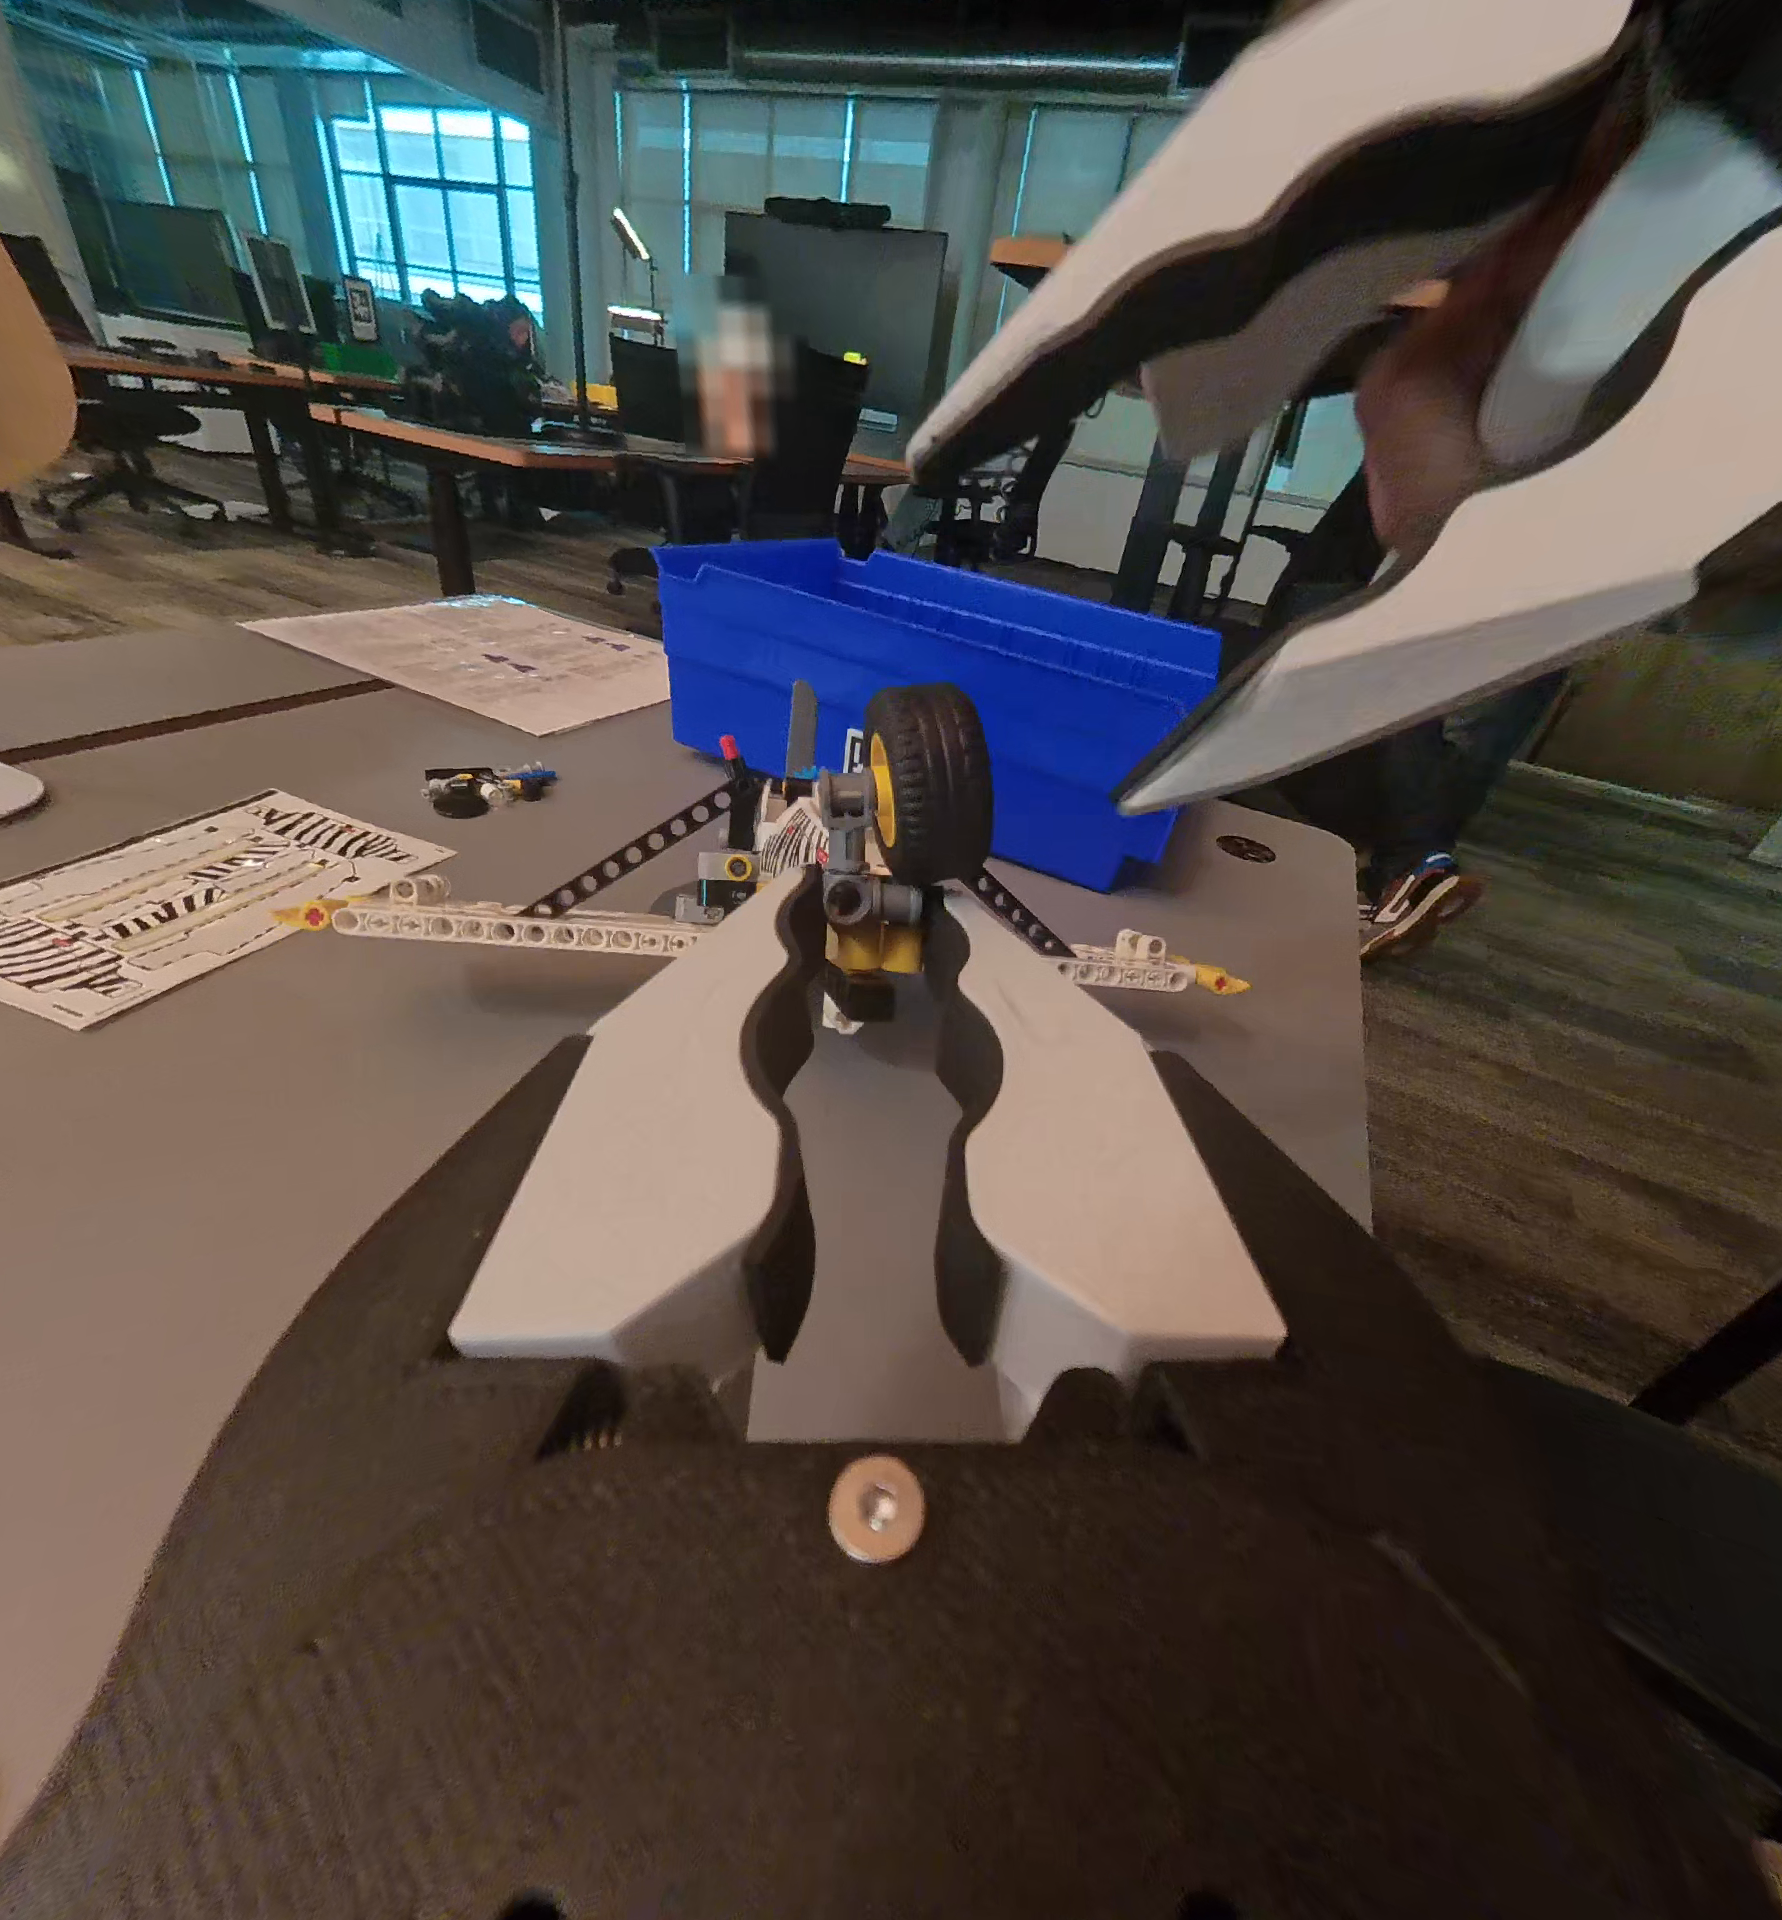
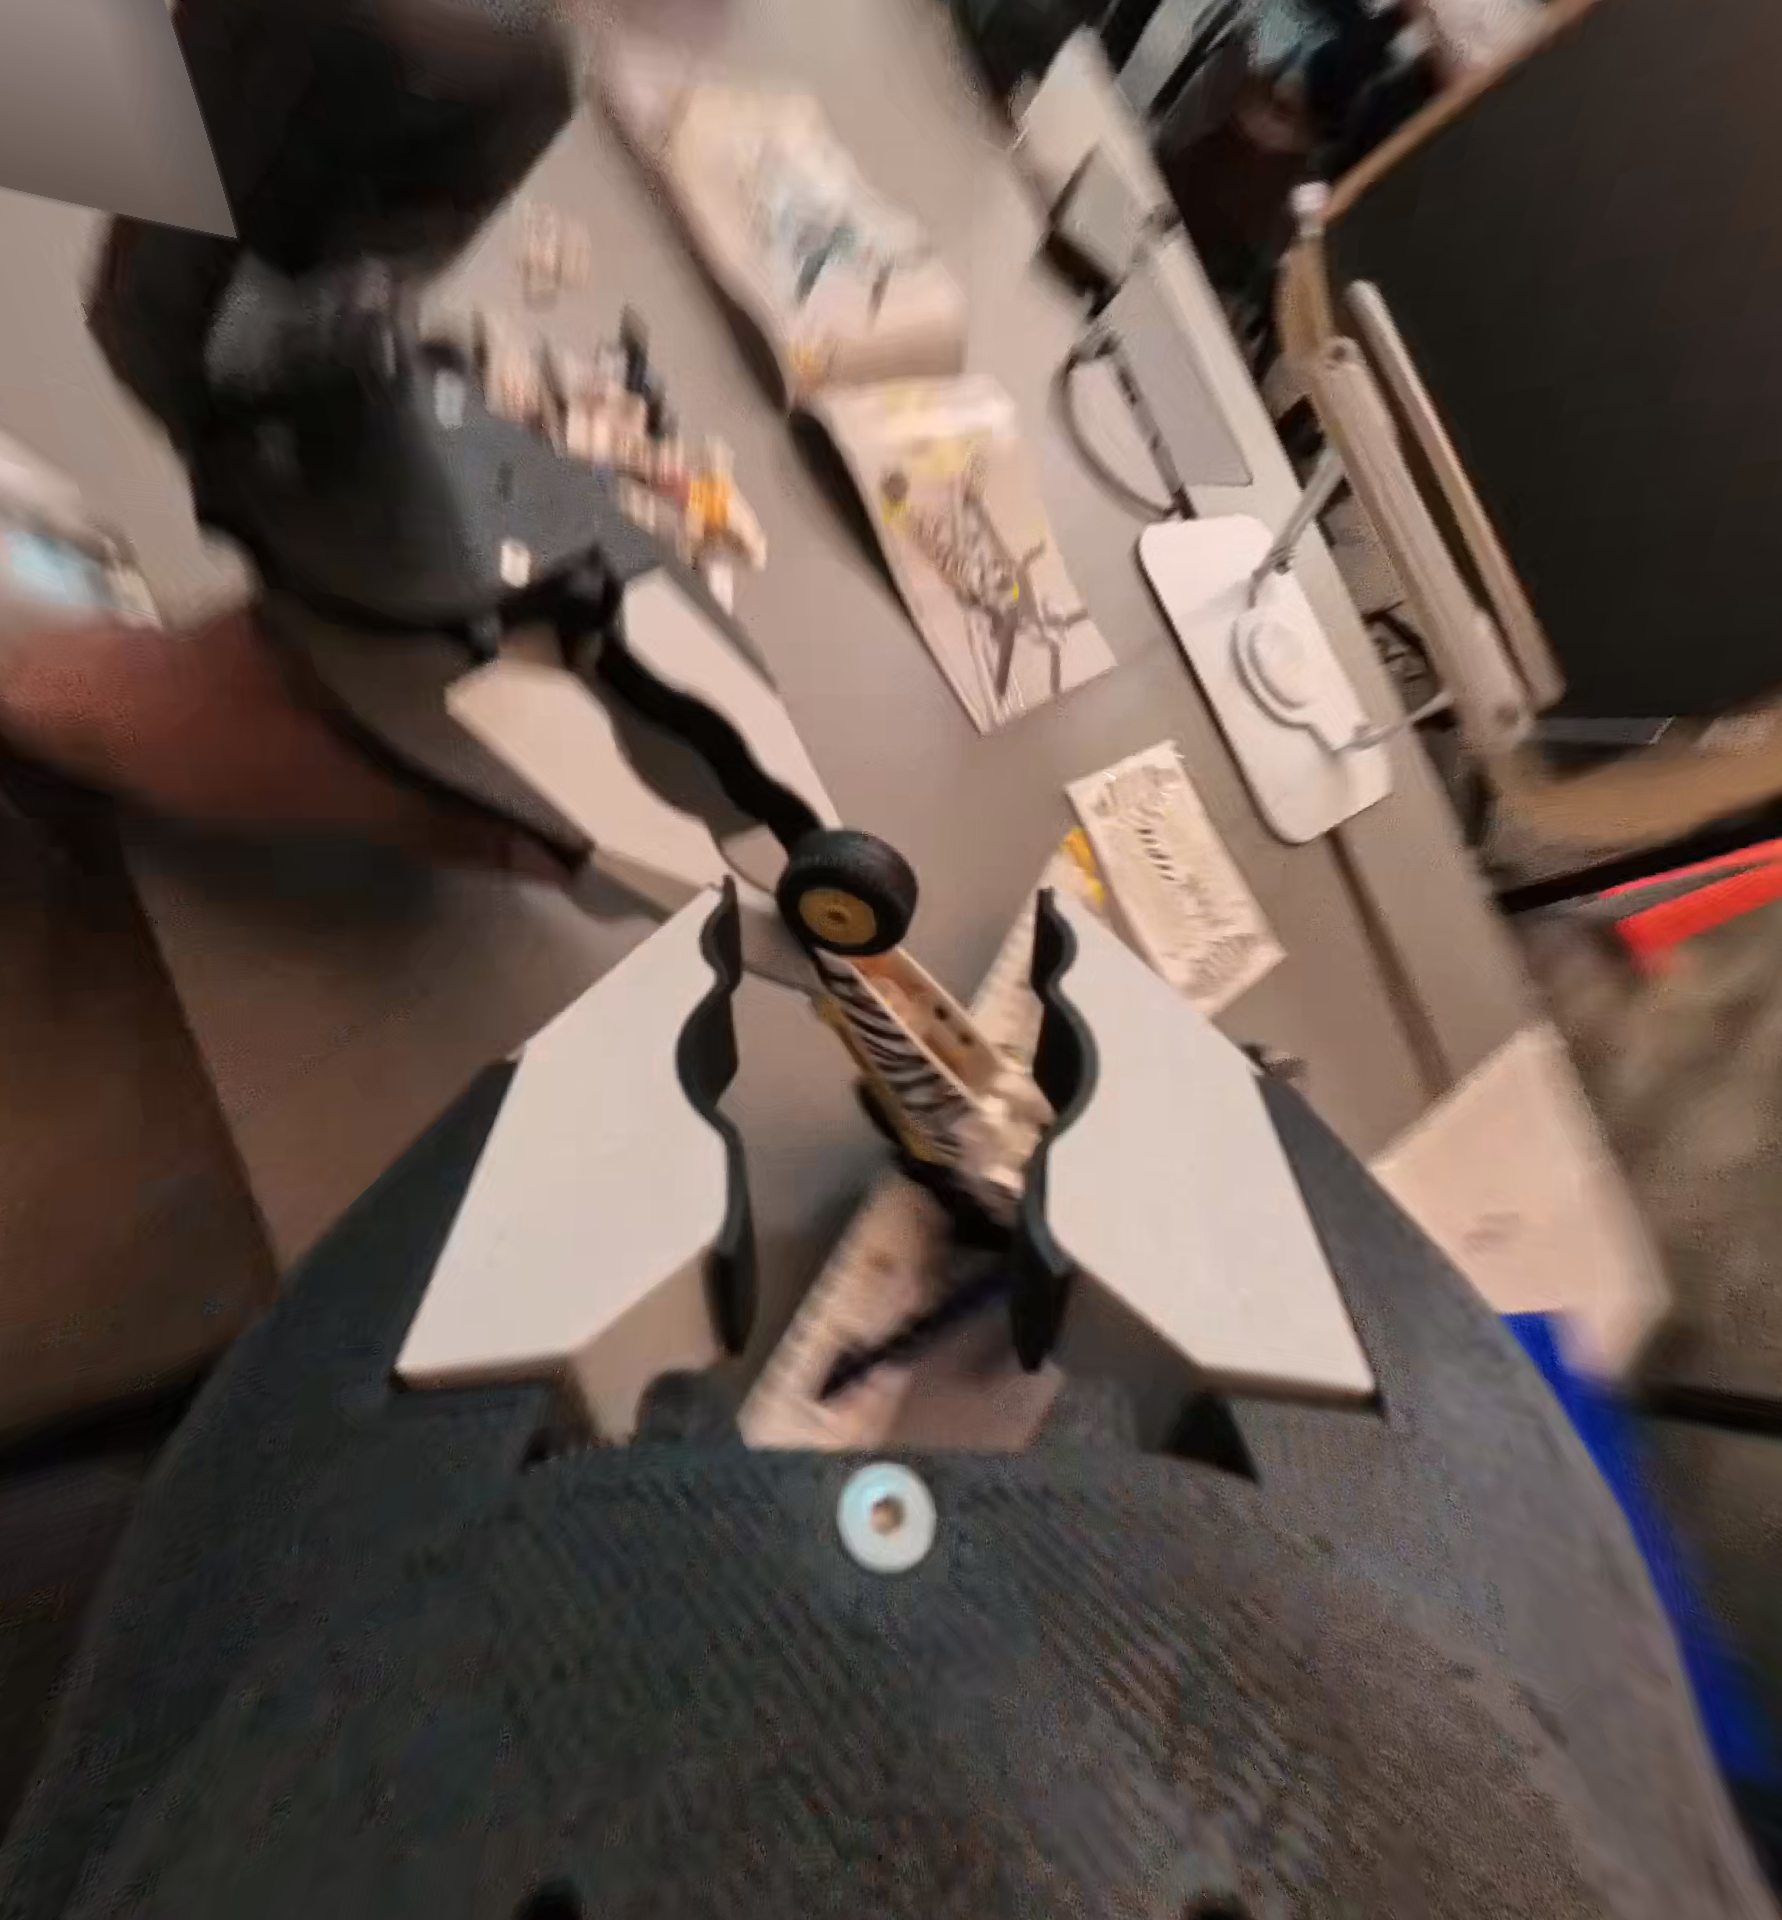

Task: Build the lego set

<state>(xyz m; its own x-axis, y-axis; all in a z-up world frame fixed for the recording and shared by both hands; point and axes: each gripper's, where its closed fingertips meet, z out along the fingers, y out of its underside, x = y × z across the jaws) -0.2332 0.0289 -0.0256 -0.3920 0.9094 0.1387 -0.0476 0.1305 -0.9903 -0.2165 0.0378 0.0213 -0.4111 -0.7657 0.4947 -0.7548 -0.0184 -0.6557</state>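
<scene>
The lego model (image 1: 866, 935) is a plane-like build with a zebra-striped body, white beam wings (image 1: 513, 930) and a black wheel with a yellow hub (image 1: 923, 779). It rests on the grey table (image 1: 243, 1143). My left gripper (image 1: 876, 904) is shut on the model's grey and yellow end, just below the wheel. My right gripper (image 1: 1022, 634) hangs open and empty above and to the right of the model. In the blurred right wrist view, my open right gripper (image 2: 882, 899) looks down on the wheel (image 2: 845, 888) and striped body (image 2: 908, 1049), with the left gripper (image 2: 799, 831) beyond.
A blue bin (image 1: 970, 644) stands right behind the model. A zebra sticker sheet (image 1: 170, 904), a printed paper sheet (image 1: 471, 655) and a few small loose pieces (image 1: 487, 784) lie to the left. The table's edge (image 1: 1354, 1039) is close on the right. A person's shoe (image 1: 1417, 904) is on the floor. About 5 centimetres separates my left fingertips from my right.
</scene>
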